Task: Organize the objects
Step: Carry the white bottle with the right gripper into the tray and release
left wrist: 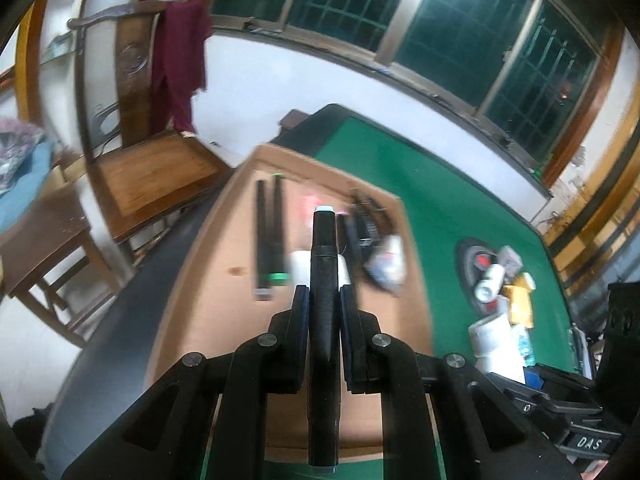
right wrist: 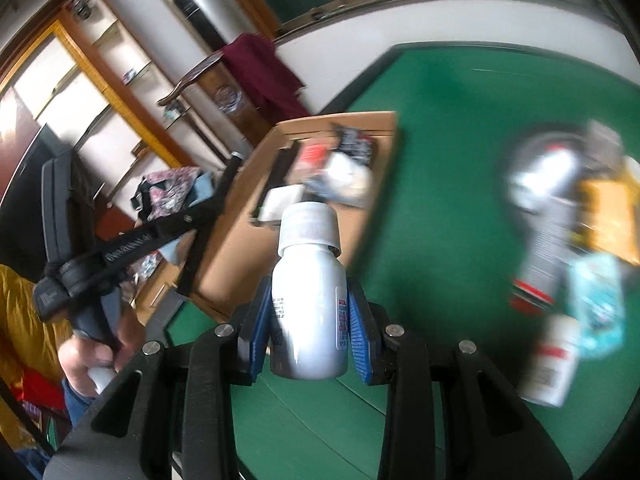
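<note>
My left gripper (left wrist: 324, 292) is shut on a black marker pen (left wrist: 324, 264) with a pale tip, held above a flat cardboard sheet (left wrist: 216, 312) on the green table (left wrist: 432, 216). Two more black markers (left wrist: 270, 232) lie side by side on the cardboard, with a white box and dark items beyond. My right gripper (right wrist: 310, 296) is shut on a white pill bottle (right wrist: 308, 284) with a white cap, held above the green table (right wrist: 440, 200) near the cardboard sheet (right wrist: 236, 256). The left gripper (right wrist: 224, 184) also shows in the right wrist view, with its marker.
A blurred pile at the table's right holds a can (right wrist: 548, 216), a white bottle (right wrist: 552, 360), a yellow pack (right wrist: 608, 216) and a teal packet (right wrist: 596, 304); it also shows in the left wrist view (left wrist: 500, 280). A wooden chair (left wrist: 152, 168) with a maroon cloth stands left of the table.
</note>
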`<action>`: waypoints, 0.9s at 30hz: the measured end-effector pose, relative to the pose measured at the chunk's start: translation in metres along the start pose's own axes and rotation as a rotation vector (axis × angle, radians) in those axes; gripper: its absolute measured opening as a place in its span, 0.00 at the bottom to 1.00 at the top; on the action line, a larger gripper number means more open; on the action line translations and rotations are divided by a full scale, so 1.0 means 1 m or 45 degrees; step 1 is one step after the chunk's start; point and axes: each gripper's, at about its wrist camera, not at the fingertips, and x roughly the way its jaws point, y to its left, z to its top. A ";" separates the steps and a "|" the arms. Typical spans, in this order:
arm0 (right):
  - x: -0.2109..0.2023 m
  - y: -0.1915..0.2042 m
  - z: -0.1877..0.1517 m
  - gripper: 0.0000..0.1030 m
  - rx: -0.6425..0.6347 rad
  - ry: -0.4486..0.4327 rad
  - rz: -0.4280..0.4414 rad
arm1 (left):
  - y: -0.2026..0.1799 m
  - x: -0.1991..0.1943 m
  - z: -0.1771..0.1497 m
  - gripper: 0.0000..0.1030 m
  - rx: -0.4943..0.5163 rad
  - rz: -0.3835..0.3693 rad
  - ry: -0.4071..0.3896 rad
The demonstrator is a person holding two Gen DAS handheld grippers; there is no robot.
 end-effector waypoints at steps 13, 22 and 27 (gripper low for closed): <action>0.117 0.036 0.008 0.32 0.044 0.239 0.096 | 0.046 0.022 -0.008 0.12 -0.036 0.065 0.092; 0.134 0.044 0.010 0.32 0.009 0.255 0.049 | 0.052 0.033 -0.006 0.12 -0.024 0.060 0.139; 0.134 0.046 0.012 0.32 0.005 0.251 0.034 | 0.057 0.029 -0.006 0.12 -0.038 0.048 0.133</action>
